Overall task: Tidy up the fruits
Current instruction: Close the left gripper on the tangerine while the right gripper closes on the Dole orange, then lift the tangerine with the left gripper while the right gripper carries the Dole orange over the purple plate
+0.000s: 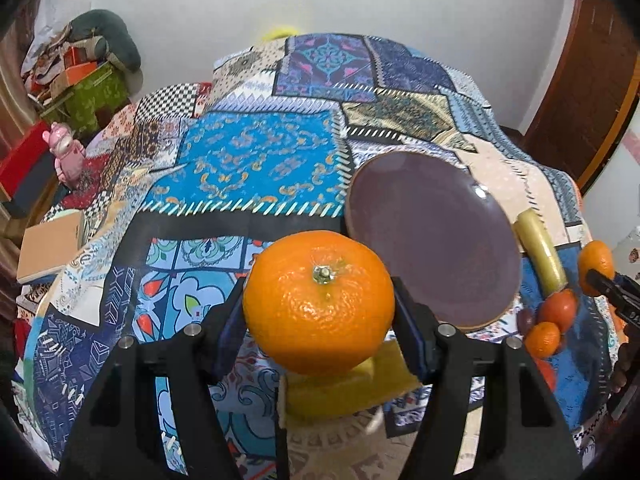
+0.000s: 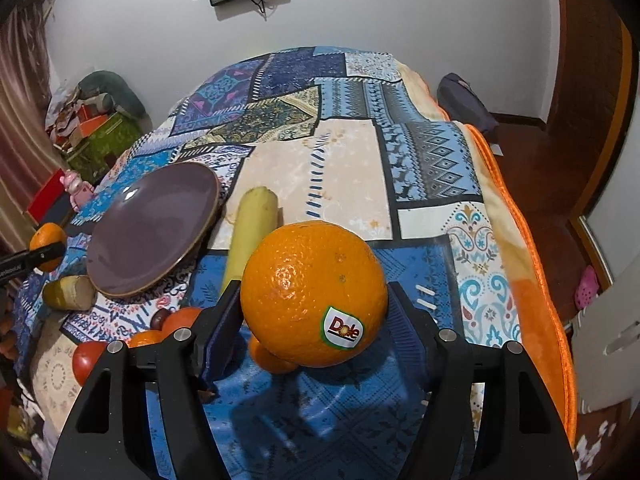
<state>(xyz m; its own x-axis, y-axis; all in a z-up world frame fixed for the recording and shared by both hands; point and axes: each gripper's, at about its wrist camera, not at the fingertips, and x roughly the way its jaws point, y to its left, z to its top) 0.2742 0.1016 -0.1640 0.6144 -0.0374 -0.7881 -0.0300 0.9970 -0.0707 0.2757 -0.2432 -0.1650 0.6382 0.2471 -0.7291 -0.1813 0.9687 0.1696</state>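
My left gripper (image 1: 319, 308) is shut on an orange with a green stem (image 1: 318, 302), held above the patterned cloth. My right gripper (image 2: 314, 312) is shut on a larger orange with a Dole sticker (image 2: 314, 294). An empty purple plate (image 1: 434, 236) lies between them; it also shows in the right wrist view (image 2: 154, 226). A yellow-green cane piece (image 2: 250, 236) lies right of the plate. A yellow piece (image 1: 340, 392) lies under my left orange. A cluster of small oranges and tomatoes (image 1: 550, 320) sits near the plate's front edge.
The patchwork cloth (image 2: 360, 168) covers a bed-like surface with an orange border (image 2: 532, 280) at the right. Another cane stub (image 2: 70, 292) lies left of the plate. A pink toy (image 1: 66, 152) and boxes (image 1: 80, 80) stand at far left.
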